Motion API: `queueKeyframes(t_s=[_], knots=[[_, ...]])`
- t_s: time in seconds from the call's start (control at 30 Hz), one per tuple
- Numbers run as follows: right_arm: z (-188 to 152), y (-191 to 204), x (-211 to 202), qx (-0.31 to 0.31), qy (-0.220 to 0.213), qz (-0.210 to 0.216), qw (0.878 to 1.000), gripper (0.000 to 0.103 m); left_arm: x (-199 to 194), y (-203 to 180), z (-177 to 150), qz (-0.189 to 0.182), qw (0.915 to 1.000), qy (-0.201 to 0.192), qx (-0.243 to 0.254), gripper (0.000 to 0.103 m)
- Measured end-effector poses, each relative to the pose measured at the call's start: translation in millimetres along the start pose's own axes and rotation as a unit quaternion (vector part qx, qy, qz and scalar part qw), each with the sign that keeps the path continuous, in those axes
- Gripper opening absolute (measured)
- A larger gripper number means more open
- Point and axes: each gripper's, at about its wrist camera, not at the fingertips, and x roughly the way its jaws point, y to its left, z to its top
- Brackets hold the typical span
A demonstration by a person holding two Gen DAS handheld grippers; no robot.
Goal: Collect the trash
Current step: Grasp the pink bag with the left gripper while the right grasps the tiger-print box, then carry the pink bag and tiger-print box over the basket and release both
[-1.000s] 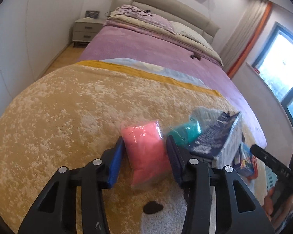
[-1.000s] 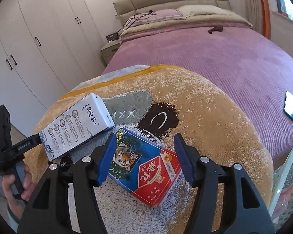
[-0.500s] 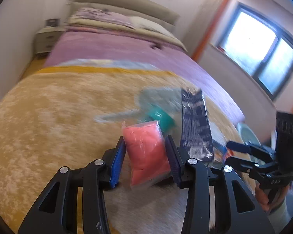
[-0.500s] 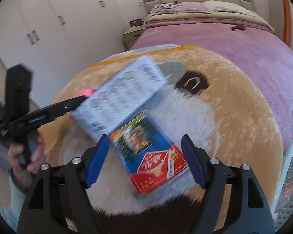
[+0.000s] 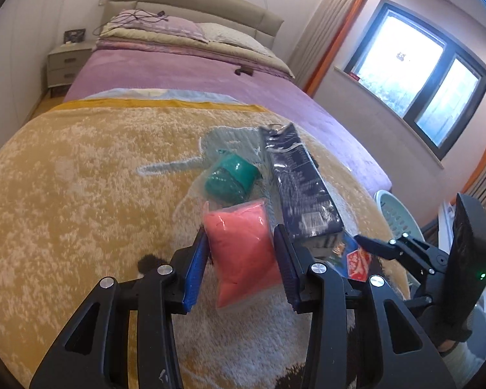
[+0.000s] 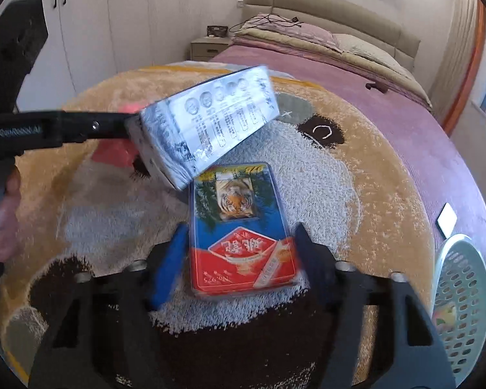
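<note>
Evidently sorting trash on the bed's blanket [image 5: 81,178]: left tongs [image 5: 241,265] pinch the pink packet [image 5: 243,246] for carrying, while right tongs [image 6: 239,262] — just closing — straddle the card box [image 6: 239,230], not yet gripping; the basket [image 6: 463,295] waits beside.

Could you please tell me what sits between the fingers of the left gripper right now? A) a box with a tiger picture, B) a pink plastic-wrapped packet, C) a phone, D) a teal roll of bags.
B: in the left wrist view, the pink packet sits between the blue pads of the left gripper, while the teal roll lies beyond it on the blanket.
</note>
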Motion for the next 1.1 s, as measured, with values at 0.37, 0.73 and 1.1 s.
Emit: queueKeyframes(t_s=[0.37, 0.73, 1.1], knots=[[-39, -38, -47, 0.073, -0.037, -0.022, 0.996, 0.059, -23, -31, -23, -0.012, 0.9996, -0.009, 0.024, 0.039], [-75, -107, -107, 0.169, -0.079, -0.067, 0.980, 0.059, -35, -113, -40, -0.038, 0.9954, -0.012, 0.087, 0.039], [-123, -190, -148, 0.251, -0.105, -0.119, 0.955, 0.059, 3, -209, -36, -0.060, 0.9883, 0.011, 0.140, 0.039]])
